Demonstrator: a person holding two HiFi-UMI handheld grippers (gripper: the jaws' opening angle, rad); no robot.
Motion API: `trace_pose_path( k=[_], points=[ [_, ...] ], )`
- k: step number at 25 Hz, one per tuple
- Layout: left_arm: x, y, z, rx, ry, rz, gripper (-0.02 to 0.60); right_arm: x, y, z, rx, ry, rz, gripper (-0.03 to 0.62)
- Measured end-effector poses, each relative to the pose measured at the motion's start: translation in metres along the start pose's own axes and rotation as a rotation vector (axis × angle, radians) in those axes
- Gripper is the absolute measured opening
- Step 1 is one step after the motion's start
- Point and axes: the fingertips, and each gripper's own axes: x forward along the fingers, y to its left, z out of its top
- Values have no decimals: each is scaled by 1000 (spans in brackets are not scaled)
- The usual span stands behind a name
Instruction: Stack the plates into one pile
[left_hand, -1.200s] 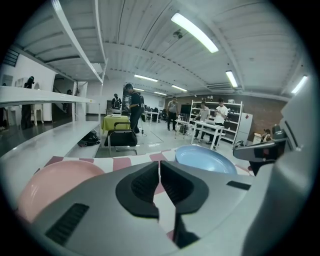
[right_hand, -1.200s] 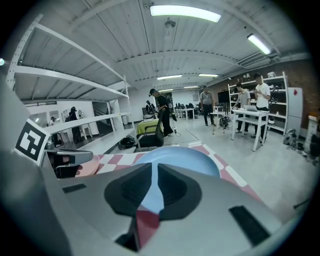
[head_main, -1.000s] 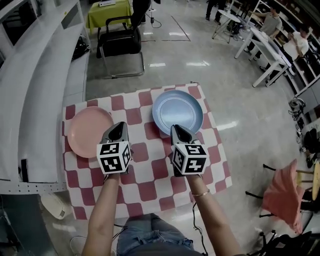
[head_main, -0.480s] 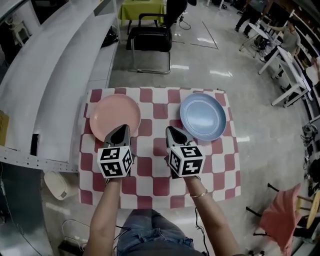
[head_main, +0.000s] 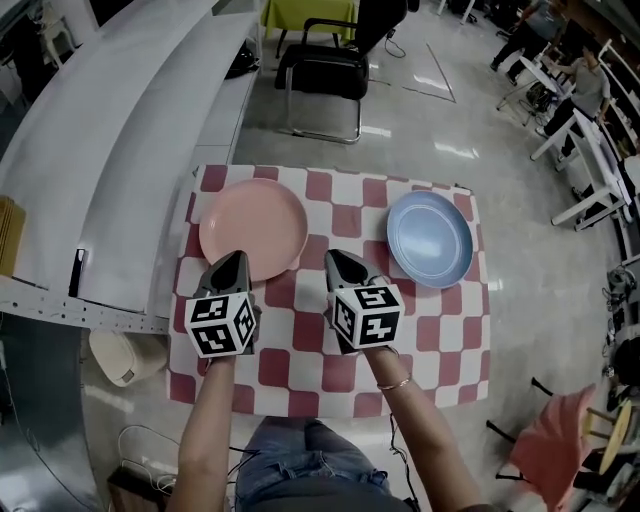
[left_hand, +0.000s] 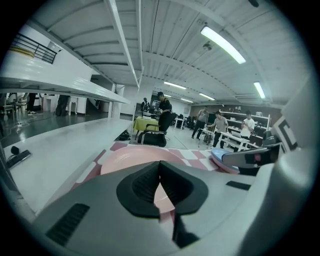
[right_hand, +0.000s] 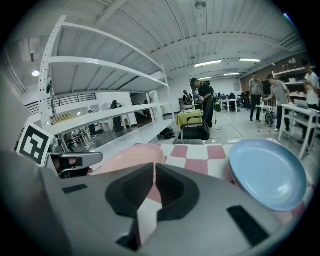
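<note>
The table, covered with a red-and-white checked cloth (head_main: 330, 345), sits in the centre of the head view. The two plates lie on it well apart, not stacked. The pink plate (head_main: 253, 228) is on the upper left part of the cloth. The blue plate (head_main: 430, 238) is on the upper right part, close to the right edge.

The left gripper (head_main: 234, 260) is left of centre, and its tip overlaps the pink plate's near rim. Whether it touches the rim cannot be told. In the left gripper view its jaws are pressed together with nothing between them, and the pink plate (left_hand: 135, 160) lies straight ahead.

The right gripper (head_main: 334, 258) is over the cloth between the two plates, near the middle of the frame. Its jaws have just been closing and are now almost together, with only a thin slit between them and nothing in it. In the right gripper view the blue plate (right_hand: 267, 172) fills the right side.

A black chair (head_main: 322, 72) stands at the top of the head view, beyond the table.
</note>
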Motion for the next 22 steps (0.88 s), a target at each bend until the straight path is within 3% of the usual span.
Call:
trace_pose_path(
  k=[10,16,22],
  points=[
    [3,59,2,-37,9,80,17,43,9,2,-14,40,-10,31],
    [10,88,-4,-60,25,122,24,67,6,0,7,66,-16,103],
    [19,111,-5,-112,46,137,101,87,6,0,26,102,-4,188]
  ],
)
